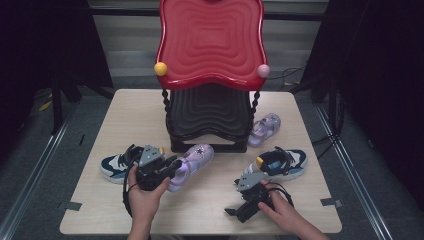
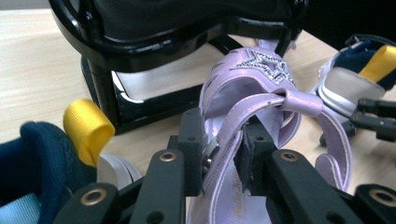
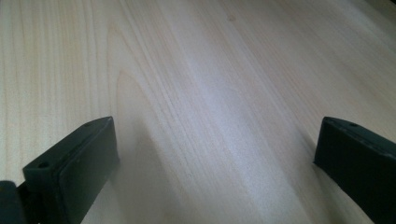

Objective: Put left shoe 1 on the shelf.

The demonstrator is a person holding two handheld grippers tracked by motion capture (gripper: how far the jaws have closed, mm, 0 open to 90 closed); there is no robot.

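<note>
The left gripper [image 2: 223,156] is clamped on the heel strap of a lilac child's sandal [image 2: 261,93]; both pads press the strap from either side. In the high view this gripper [image 1: 172,166] sits at the heel end of the sandal [image 1: 195,157], whose toe end lies just in front of the black base of the two-tier shelf stand [image 1: 210,75]. Whether the sandal's sole touches the table [image 1: 125,115] cannot be told from either view. The printed lettering on the insole is too blurred to read.

The right gripper [image 3: 215,154] has its jaws spread wide, with bare wood grain between them. In the high view it [image 1: 235,210] rests low near the front edge of the table, its jaw tips partly covered by the hand [image 1: 282,212].

A navy and white sneaker [image 1: 116,164] lies behind the left gripper, partly hidden by it; in the left gripper view its heel and yellow pull loop [image 2: 88,128] are cut off at the frame edge. A second sneaker [image 1: 280,162] lies to the right, and a second lilac sandal [image 1: 264,127] is partly hidden behind the stand's post.
</note>
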